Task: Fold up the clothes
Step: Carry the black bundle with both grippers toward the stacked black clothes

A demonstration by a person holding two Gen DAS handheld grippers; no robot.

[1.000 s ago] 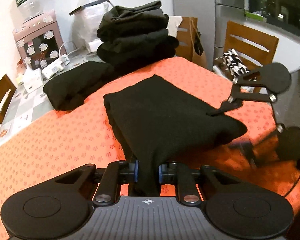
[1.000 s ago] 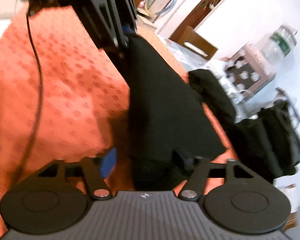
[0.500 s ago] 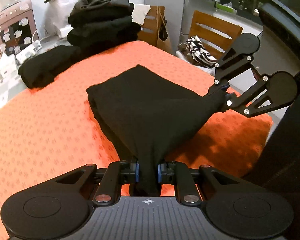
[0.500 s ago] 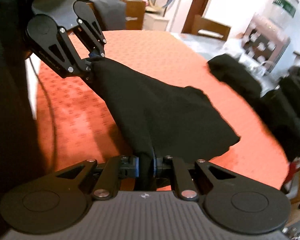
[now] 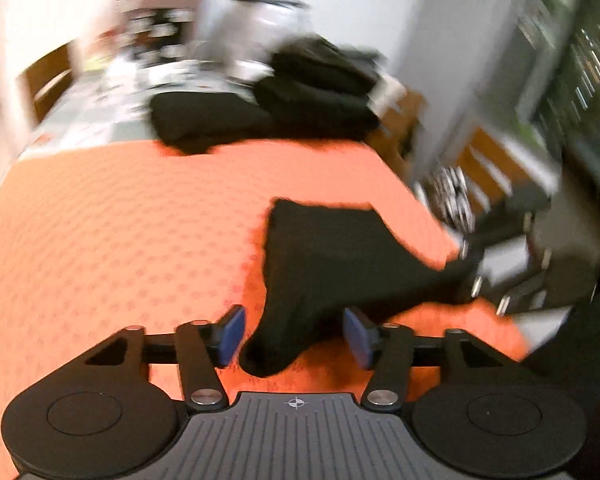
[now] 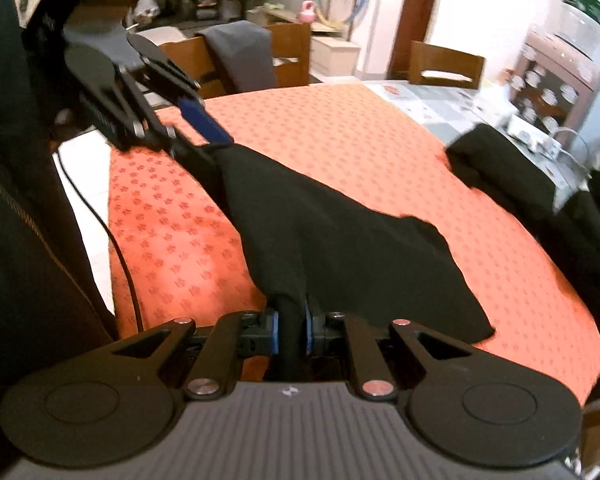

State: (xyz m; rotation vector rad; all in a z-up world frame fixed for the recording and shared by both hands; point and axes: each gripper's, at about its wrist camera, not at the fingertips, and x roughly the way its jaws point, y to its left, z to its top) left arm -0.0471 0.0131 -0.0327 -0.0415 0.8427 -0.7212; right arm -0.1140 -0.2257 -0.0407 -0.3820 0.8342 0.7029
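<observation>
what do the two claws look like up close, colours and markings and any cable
Both are matte black linkage claws: the left claw and right claw each have blue pads, silver pivot pins, two round black discs and a grey ribbed base with a small crosshair mark. A thin black cable hangs below the left claw in the right wrist view. The person wears a dark garment.

A second ago the left gripper point(image 5: 294, 336) was clamped on a corner of the black garment point(image 5: 340, 264); now its jaws are opening, and the blue pads point(image 5: 230, 334) stand clear of the cloth, which sags between them onto the orange cover point(image 5: 120, 240). The right gripper point(image 6: 288, 334) — open a second ago — has since closed on the opposite end and lifted it, so the garment hangs stretched where it earlier lay flat and folded.
</observation>
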